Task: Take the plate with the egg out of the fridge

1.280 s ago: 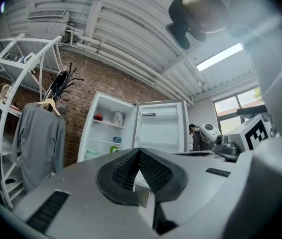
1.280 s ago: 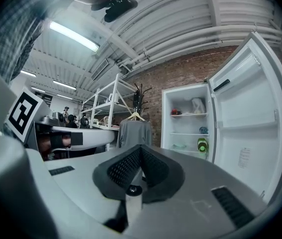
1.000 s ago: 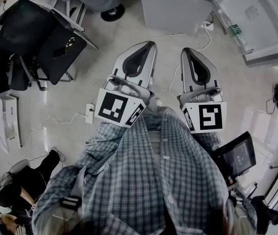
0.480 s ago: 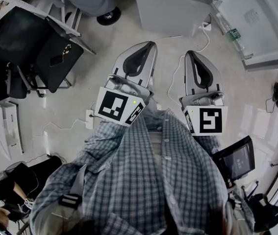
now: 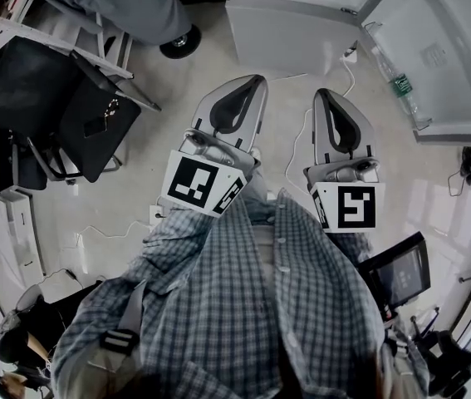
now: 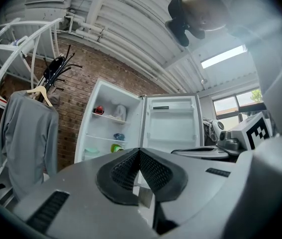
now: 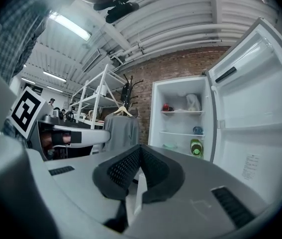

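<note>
Approach: left hand-held gripper (image 6: 139, 151) and right hand-held gripper (image 7: 140, 148), closed and empty, face the far open fridge (image 7: 178, 121); next, reach its plate (image 7: 170, 146), perhaps low-shelved.

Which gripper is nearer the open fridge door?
Right. In the head view the right gripper sits left of the fridge door; the left gripper is farther left, beyond it.

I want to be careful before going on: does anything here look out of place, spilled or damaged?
Nothing looks spilled or damaged. The fridge stands with its door wide open and its shelves look orderly. Only a white cable trailing over the floor in front of it could catch a foot.
</note>
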Tool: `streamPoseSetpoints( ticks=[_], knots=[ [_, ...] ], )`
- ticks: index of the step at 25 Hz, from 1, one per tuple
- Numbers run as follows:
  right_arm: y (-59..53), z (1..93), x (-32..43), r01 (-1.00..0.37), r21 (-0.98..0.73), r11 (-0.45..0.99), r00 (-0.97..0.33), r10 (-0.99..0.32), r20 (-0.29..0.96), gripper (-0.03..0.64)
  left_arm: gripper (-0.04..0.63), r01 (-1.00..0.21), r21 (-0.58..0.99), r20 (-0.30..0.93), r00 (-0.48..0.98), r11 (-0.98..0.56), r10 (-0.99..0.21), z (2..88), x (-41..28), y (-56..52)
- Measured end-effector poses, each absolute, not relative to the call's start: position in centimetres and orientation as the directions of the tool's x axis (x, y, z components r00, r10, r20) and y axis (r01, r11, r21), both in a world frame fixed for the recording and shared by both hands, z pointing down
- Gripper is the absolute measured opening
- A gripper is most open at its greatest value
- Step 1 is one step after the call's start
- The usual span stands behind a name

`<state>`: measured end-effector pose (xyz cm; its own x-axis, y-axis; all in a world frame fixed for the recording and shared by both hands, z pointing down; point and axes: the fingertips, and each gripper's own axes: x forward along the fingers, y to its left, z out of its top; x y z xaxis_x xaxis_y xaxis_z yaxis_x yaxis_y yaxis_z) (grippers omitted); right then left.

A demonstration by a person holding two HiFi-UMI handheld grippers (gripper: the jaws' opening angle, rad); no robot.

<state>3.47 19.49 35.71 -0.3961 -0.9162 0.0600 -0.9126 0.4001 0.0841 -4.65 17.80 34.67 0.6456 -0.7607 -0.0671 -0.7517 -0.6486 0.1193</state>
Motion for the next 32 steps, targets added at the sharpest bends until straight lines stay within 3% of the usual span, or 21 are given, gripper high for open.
streamPoseSetpoints(
  ticks=[15,32],
  knots=[
    [9.3,34.3,0.3,-0.92,0.139,0.366,-0.367,-0.93,0.02,0.005,0.005,-0.707,0.103,-0.111,0.691,-0.7,-0.715,33.8,-6.3,7.5],
    [4.5,34.3,-0.6,-0.915,0.152,0.374,-0.376,-0.927,0.021,0.005,0.005,-0.682,0.084,-0.14,0.714,-0.727,-0.686,33.1,-5.8,3.0]
  ],
)
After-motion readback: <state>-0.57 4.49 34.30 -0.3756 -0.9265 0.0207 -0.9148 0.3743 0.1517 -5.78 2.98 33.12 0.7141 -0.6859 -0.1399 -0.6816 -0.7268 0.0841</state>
